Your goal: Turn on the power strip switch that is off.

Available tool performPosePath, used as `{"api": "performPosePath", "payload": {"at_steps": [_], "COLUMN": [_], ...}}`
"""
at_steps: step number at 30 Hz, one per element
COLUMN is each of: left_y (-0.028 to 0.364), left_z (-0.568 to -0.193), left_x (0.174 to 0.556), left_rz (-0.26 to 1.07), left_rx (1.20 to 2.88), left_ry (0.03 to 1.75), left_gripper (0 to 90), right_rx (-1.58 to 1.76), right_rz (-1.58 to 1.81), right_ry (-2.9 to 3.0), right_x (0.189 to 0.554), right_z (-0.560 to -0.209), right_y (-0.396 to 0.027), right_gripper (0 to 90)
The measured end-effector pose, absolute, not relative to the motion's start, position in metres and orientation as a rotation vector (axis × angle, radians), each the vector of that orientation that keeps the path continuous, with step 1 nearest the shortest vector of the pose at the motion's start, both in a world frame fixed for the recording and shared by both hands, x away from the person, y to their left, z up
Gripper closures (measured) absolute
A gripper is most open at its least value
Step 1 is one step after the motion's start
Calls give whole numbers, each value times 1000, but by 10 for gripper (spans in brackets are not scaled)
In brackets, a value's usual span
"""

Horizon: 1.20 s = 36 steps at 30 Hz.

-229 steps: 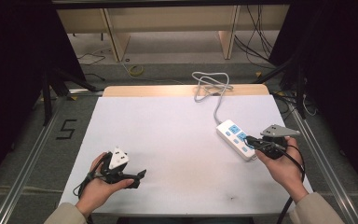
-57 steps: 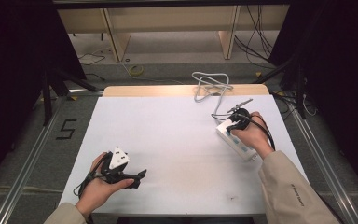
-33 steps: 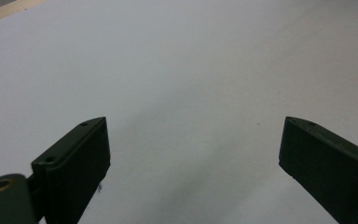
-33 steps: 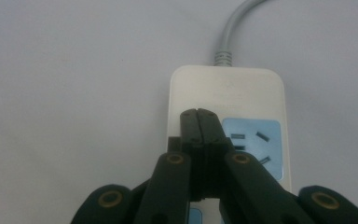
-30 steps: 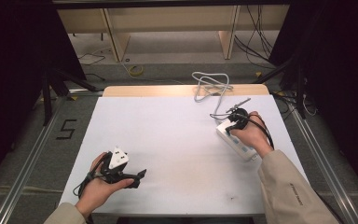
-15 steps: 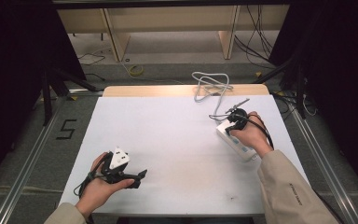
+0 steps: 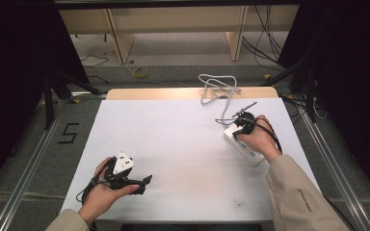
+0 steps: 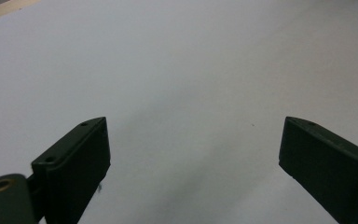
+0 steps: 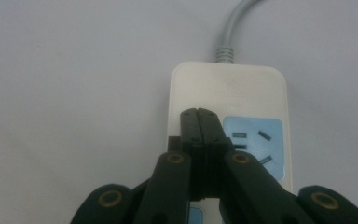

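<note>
A white power strip (image 7: 232, 139) with a pale blue socket panel (image 9: 261, 140) lies at the right of the white table (image 7: 183, 139). Its grey cable (image 7: 217, 89) loops off the far edge. My right gripper (image 7: 238, 129) points down at the strip's far, cable end. In the right gripper view, my right gripper (image 9: 198, 114) has its jaws shut with nothing between them, their tips over the strip's top face (image 9: 228, 88) beside the blue panel. My left gripper (image 7: 143, 184) rests low at the front left. It is open (image 8: 193, 135) over bare table.
A wooden strip (image 7: 149, 93) shows along the table's far edge. Metal rails run along both sides, and a "5" mark (image 7: 69, 133) sits on the floor at left. Wooden shelf legs (image 7: 118, 38) and loose cables lie beyond the table.
Since the oldest frame my right gripper has gone from the strip's near end to its far end and shut. Over the last second nothing visibly moved. The left gripper stays put.
</note>
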State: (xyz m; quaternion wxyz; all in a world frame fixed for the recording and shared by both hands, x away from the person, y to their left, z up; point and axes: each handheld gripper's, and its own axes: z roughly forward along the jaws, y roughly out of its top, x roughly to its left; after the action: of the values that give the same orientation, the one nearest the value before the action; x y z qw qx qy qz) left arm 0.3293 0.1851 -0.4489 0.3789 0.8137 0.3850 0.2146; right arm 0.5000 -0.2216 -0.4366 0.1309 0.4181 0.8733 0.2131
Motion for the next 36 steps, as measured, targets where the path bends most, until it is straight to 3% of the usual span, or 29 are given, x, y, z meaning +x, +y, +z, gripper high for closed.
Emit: {"api": "performPosePath", "payload": {"at_steps": [36], "left_y": [185], "left_z": [-449], "left_x": [329], "left_rz": [541], "left_rx": [2073], "left_ry": [982], "left_gripper": [84], "right_rx": [1236], "right_rz": [574], "right_ry": [2545], "right_x": [503], "right_z": [-436], "right_y": [-218], "right_gripper": [900]}}
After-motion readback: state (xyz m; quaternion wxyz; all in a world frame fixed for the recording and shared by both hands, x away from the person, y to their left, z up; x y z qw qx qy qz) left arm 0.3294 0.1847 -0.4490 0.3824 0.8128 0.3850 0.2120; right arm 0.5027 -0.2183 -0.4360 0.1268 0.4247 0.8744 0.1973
